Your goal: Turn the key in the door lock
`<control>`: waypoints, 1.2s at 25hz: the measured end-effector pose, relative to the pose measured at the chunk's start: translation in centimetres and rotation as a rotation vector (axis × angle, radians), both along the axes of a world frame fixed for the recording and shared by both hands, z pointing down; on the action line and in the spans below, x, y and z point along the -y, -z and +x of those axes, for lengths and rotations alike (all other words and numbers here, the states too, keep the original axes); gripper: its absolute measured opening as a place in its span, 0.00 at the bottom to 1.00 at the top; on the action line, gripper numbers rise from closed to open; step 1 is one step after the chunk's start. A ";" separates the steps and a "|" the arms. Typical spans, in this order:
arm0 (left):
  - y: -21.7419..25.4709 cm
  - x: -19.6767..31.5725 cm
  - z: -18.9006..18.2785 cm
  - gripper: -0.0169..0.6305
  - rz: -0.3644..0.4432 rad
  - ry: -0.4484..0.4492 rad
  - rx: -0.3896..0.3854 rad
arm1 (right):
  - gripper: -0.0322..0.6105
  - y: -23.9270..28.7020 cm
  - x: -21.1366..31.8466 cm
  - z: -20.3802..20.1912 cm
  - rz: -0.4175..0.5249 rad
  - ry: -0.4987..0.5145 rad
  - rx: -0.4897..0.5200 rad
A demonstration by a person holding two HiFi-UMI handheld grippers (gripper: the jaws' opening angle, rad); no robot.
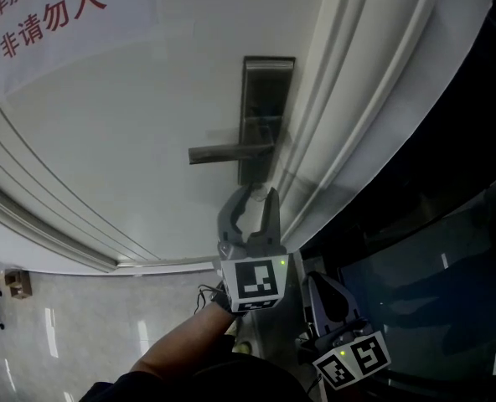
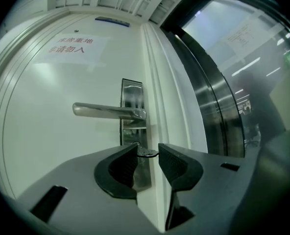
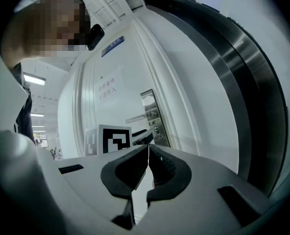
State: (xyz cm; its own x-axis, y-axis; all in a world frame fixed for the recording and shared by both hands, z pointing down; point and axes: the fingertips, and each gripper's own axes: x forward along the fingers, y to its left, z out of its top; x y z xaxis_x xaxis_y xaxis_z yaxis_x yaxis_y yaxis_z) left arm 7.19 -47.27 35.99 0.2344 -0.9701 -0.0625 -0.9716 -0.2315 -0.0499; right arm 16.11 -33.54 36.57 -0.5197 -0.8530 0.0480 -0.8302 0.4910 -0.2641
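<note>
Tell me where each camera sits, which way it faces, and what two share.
Head view: on the head, facing down at the white door; forearm, left claw and right claw show.
Left gripper view: on the left claw, facing the lock plate; its jaws hold the key.
Right gripper view: on the right claw, low, looking up at the door; jaws together, empty; left marker cube shows.
Shared: all three show the lever handle.

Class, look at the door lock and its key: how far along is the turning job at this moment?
Done: the key sits in the lock plate below the handle. In hand: the left gripper has its jaws on either side of the key's head, seemingly pinching it. Left: the turn itself; whether it has started cannot be told. The right gripper is shut, empty, held aside.
</note>
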 end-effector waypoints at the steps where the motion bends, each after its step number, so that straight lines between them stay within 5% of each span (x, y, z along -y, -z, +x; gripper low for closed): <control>1: 0.0 0.1 0.0 0.23 0.001 0.001 0.005 | 0.07 -0.1 0.1 0.1 -0.001 0.000 0.001; 22: -0.7 3.4 -0.2 0.23 0.000 0.029 -0.011 | 0.07 -0.5 1.6 0.8 -0.004 -0.006 0.012; 30: -0.6 3.9 0.0 0.23 -0.004 0.040 0.041 | 0.07 -0.7 2.1 0.7 -0.011 -0.004 0.017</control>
